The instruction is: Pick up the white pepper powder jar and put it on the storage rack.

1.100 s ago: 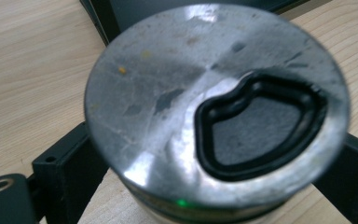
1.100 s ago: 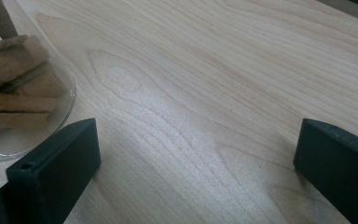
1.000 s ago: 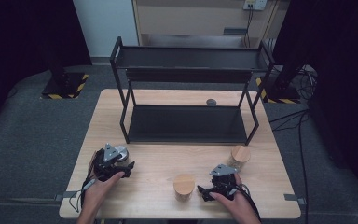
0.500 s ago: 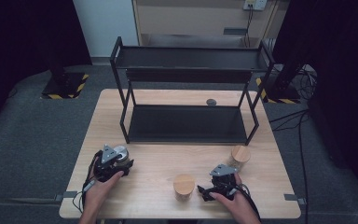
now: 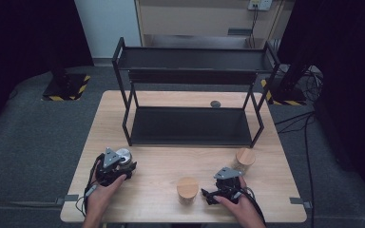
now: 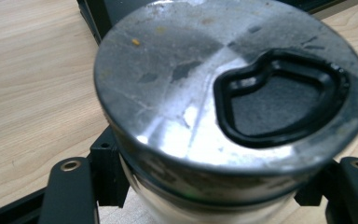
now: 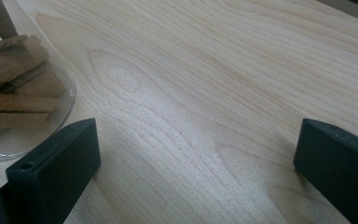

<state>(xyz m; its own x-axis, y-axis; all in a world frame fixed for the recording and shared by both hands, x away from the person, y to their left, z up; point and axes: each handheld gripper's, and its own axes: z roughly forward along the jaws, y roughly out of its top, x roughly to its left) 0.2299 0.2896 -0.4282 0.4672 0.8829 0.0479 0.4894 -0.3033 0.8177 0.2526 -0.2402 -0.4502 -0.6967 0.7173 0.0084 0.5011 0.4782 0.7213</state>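
A black recess in the jar (image 6: pixel 233 107) lid is seen from the left gripper (image 5: pixel 116 166), which is clamped around the jar.

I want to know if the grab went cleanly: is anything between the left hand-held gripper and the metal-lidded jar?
Nothing visible. The left hand-held gripper has just closed, and the metal-lidded jar sits directly between its jaws, with only bare table around it. The shelf rack stands farther back.
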